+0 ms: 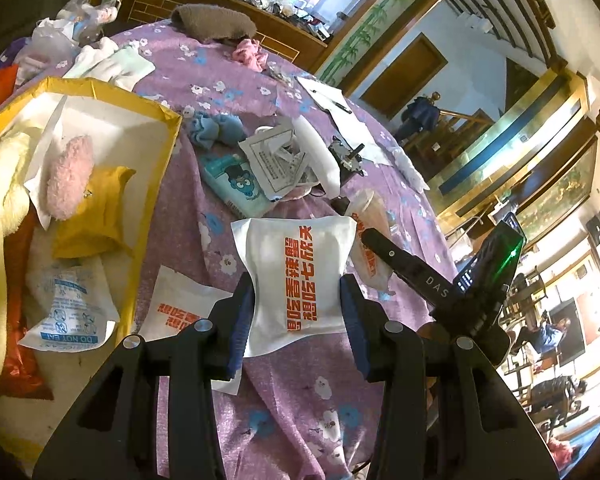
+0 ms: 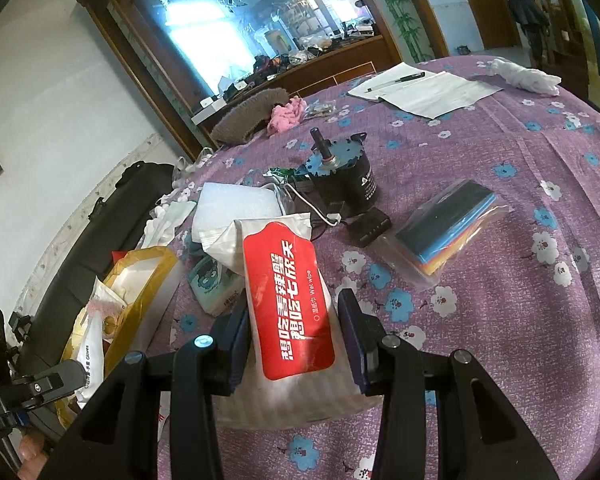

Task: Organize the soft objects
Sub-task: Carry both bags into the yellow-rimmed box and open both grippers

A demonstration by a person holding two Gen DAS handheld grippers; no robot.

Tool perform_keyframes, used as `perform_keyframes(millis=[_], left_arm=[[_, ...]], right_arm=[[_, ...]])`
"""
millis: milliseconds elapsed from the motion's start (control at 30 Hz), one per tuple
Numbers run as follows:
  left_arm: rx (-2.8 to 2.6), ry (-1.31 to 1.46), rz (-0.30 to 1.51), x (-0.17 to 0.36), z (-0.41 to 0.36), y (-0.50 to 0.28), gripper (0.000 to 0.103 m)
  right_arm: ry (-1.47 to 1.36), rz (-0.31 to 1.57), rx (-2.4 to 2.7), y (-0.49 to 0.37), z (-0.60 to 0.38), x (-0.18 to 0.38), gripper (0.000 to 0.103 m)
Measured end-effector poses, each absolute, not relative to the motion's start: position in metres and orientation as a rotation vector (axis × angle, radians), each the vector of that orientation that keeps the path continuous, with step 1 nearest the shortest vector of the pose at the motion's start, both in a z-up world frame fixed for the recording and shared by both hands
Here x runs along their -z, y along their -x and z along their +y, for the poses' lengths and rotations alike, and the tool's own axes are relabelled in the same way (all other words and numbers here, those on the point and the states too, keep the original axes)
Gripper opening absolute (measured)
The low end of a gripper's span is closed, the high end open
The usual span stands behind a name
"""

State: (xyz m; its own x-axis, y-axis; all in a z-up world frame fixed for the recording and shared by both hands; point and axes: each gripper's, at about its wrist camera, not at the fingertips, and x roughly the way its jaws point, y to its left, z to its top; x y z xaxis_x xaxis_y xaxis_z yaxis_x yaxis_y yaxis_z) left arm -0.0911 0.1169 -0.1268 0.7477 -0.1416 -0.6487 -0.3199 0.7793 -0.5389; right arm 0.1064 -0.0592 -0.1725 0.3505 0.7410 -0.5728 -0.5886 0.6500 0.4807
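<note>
Both grippers are pinching wet-wipe packets: the left gripper (image 1: 296, 312) a white one (image 1: 296, 280), the right gripper (image 2: 294, 344) a red-labelled one (image 2: 288, 304). Swing each gently leftward, over the yellow box (image 1: 156, 152) wall.

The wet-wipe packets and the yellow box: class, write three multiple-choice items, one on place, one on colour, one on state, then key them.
1. Where is the pink fluffy item?
A. inside the yellow box
B. on the papers
C. on the floor

2. What colour is the label on the packet in the right tool?
A. green
B. red
C. black

3. What is the left tool doing?
A. gripping a white packet
B. standing open, holding nothing
C. holding a pen

Key: 1 A, it lies within the box walls; 2 B, red panel with white lettering; 3 A, the packet pinches in between both fingers.
</note>
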Motion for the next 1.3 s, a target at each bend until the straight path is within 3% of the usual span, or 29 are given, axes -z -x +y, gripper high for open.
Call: perform_keyframes(millis=[500, 900, 1300], left_arm=[[-0.162, 0.732, 0.690, 0.116, 0.146, 0.113, 0.042], [-0.283, 0.722, 0.553, 0.054, 0.201, 0.170, 0.042], [-0.457, 0.624, 0.596, 0.053, 0.282, 0.148, 0.042]], right_arm=[[-0.208, 0.847, -0.871, -0.107, -0.060, 0.174, 0.041], [-0.242, 0.841, -0.975, -0.081, -0.059, 0.153, 0.041], [-0.188, 0.945, -1.270, -0.036, 0.070, 0.112, 0.041]])
